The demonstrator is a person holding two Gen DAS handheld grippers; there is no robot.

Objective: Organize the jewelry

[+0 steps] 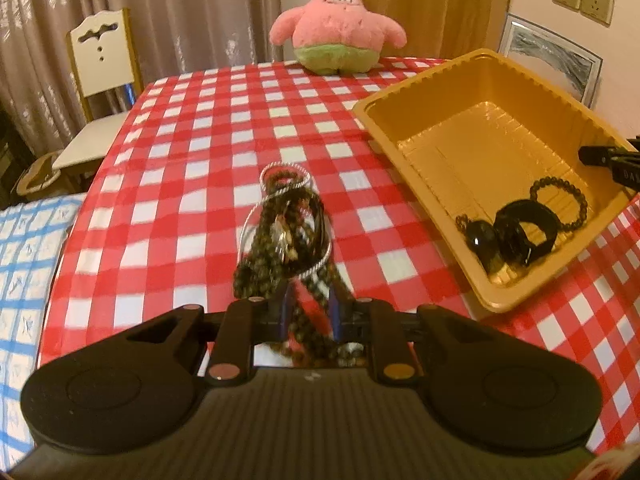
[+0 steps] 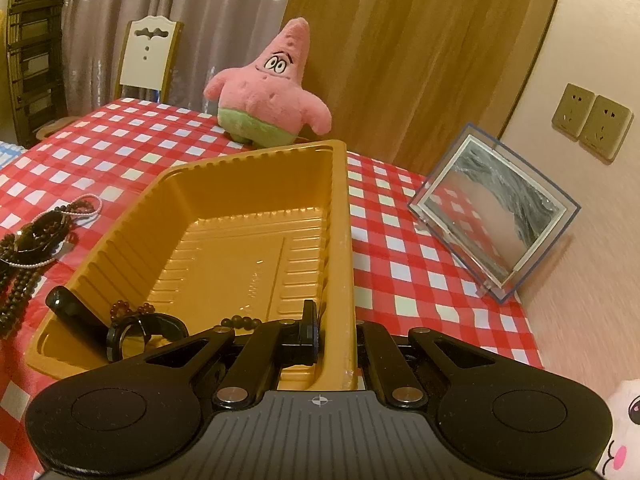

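Fingers of left gripper [image 1: 310, 312] clamp bead strands [image 1: 280, 232]; right gripper [image 2: 336, 336], angled down, pinches tray [image 2: 340, 240] wall.

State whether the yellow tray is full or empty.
Neither: the yellow tray is mostly bare, with a black bangle and bead bracelets at one end.

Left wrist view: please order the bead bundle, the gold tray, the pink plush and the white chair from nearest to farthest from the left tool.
1. Bead bundle: between the left tool's fingers.
2. Gold tray: right.
3. Pink plush: table's far edge, centre.
4. White chair: beyond the table, far left.
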